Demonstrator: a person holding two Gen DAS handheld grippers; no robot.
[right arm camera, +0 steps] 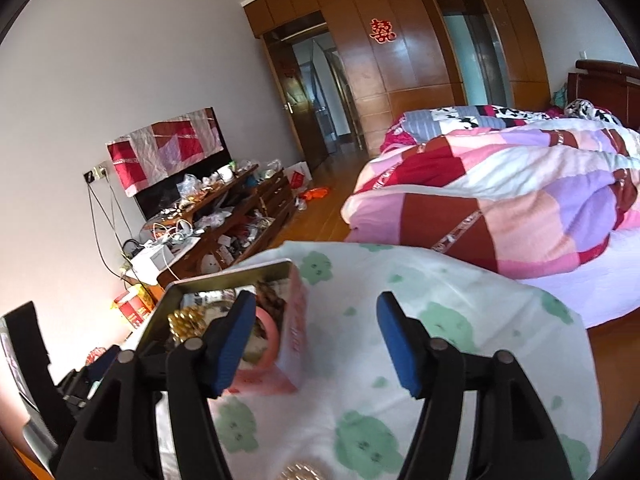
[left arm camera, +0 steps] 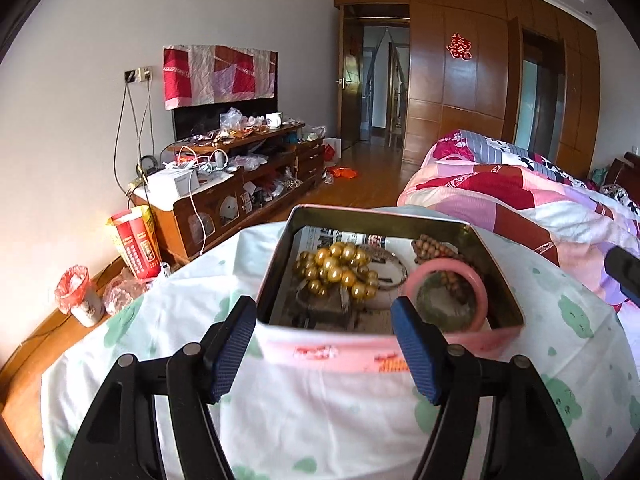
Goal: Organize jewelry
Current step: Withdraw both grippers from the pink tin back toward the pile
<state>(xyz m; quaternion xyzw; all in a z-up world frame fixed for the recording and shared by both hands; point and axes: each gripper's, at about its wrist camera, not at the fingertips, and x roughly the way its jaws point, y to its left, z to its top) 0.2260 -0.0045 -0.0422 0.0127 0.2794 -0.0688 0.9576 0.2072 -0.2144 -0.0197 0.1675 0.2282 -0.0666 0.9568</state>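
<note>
Two black grippers with blue ribbed pads hang over a white cloth printed with pale green bear shapes (left arm camera: 328,412), the largest thing in the working area, which covers a rounded surface beside a bed with a pink, red and purple patchwork quilt (right arm camera: 520,208). On that cloth stands a rectangular pink tin box with a dark metal inner wall (left arm camera: 280,256), open at the top and lined with printed paper. Inside it, toward its right side, lies a pink ring-shaped bangle (left arm camera: 476,280), with a string of small brown wooden beads (left arm camera: 434,246) behind and under it; a cluster of glossy golden beads (left arm camera: 340,270) sits left of centre, and a thin silver bangle (left arm camera: 394,270) lies between the two. The left gripper (left arm camera: 324,344) is just before the near wall of the box, its jaws standing wide apart with nothing between them. The right gripper (right arm camera: 316,344) is to the right of the box, jaws likewise spread and empty. At the bottom edge of the right wrist view, a small gold beaded piece (right arm camera: 300,472) lies on the cloth, only partly seen.
</note>
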